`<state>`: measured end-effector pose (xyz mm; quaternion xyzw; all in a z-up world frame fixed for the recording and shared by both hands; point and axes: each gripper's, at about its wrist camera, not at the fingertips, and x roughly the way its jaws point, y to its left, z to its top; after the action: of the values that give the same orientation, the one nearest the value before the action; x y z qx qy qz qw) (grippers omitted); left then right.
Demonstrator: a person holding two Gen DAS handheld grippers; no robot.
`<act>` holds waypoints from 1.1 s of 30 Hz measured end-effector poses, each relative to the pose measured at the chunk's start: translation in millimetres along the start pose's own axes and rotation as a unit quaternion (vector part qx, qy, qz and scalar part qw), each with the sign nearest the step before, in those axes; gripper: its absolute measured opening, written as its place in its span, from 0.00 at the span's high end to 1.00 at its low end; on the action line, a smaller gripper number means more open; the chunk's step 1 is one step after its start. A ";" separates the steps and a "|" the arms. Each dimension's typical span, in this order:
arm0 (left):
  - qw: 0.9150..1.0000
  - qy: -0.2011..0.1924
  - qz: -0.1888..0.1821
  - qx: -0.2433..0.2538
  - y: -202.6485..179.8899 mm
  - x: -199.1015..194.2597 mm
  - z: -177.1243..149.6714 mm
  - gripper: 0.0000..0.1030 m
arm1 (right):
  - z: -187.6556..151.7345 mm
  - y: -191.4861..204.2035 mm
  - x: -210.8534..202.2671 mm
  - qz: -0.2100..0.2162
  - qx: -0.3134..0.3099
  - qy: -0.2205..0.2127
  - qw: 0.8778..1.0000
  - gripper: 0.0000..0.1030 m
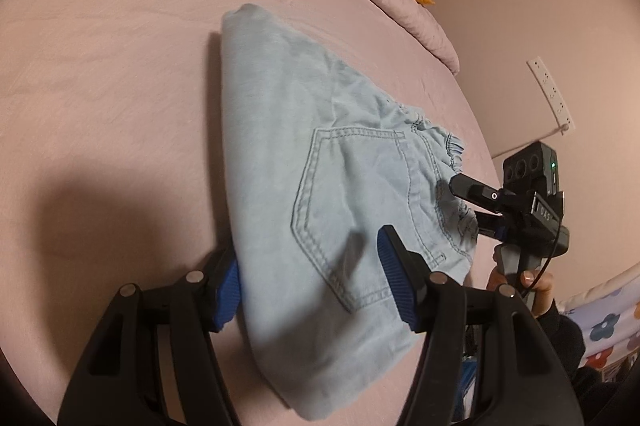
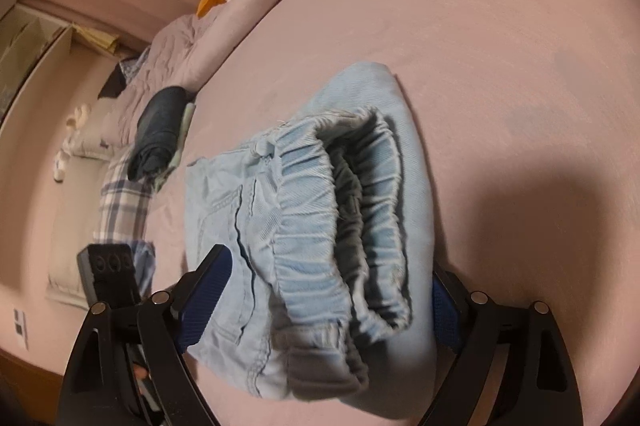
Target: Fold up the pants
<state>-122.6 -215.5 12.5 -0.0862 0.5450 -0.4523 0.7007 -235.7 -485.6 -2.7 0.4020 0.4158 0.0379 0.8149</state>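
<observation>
lying folded on the pink bed (image 1: 120,73), the light blue pants (image 1: 304,161) show a back pocket on top and the gathered waistband toward the right tongs (image 2: 328,310). the left tongs (image 1: 308,282) stand open around one folded edge, blue pads apart from each other, not pinching. the right tongs straddle the waistband end, jaws wide, pads not pressing. a dark folded garment (image 2: 160,129) sits near the bed's far edge.
</observation>
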 end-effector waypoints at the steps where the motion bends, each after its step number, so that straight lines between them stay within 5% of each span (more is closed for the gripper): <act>1: 1.000 0.001 0.001 0.003 -1.2 1.2 0.6 0.40 | 0.5 0.3 1.0 -0.003 -0.004 0.002 1.000 0.13; 33: 0.997 0.007 0.036 0.064 -15.8 16.9 8.8 0.40 | 10.1 10.5 10.8 -0.018 -0.050 0.009 0.999 0.12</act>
<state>-123.8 -240.2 14.1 -0.0180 0.5227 -0.4616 0.7165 -218.7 -480.6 0.8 0.3528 0.4282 0.0473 0.8306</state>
